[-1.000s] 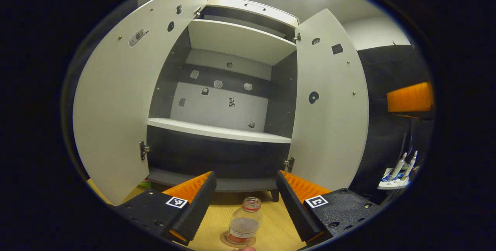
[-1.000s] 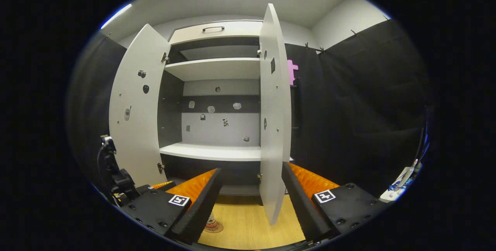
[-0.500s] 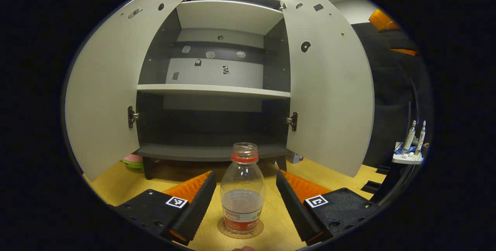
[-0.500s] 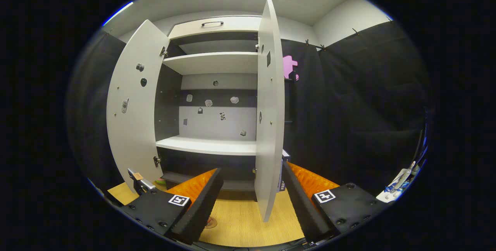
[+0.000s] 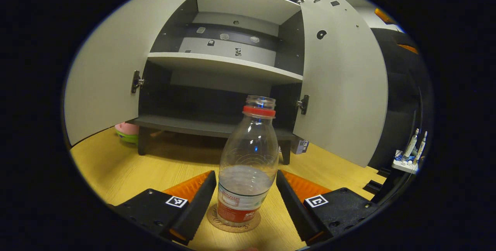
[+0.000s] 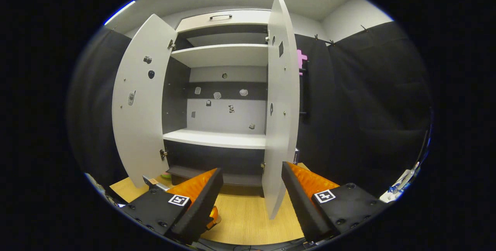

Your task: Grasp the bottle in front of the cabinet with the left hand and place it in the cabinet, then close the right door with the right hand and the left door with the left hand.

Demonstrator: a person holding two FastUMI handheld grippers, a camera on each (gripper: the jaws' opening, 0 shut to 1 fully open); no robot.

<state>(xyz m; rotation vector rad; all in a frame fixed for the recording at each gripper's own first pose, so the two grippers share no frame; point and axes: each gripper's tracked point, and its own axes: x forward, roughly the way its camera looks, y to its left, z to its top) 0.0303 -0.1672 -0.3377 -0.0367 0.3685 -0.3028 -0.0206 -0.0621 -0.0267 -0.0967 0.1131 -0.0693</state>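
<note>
A clear plastic bottle [image 5: 248, 165] with a red neck ring, a red label and some water stands upright on a round coaster [image 5: 233, 223] on the wooden floor before the cabinet [image 5: 217, 127]. My left gripper [image 5: 245, 204] is open, its fingers on either side of the bottle's lower half with small gaps. Both cabinet doors stand open: the left door [image 5: 112, 65] and the right door [image 5: 345, 88]. My right gripper [image 6: 252, 200] is open and holds nothing, and the right door's edge [image 6: 282, 127] stands just ahead of it.
The cabinet has a white middle shelf [image 5: 224, 67] and a dark bottom shelf [image 5: 193, 125]. A pink and green object [image 5: 127, 131] lies under the left door. A small box [image 5: 300, 145] sits by the cabinet's right leg. A stand with tubes [image 5: 410, 154] is at far right.
My left gripper has dropped and moved forward, so the bottle now stands between its fingers and looks larger. The right gripper has shifted only slightly.
</note>
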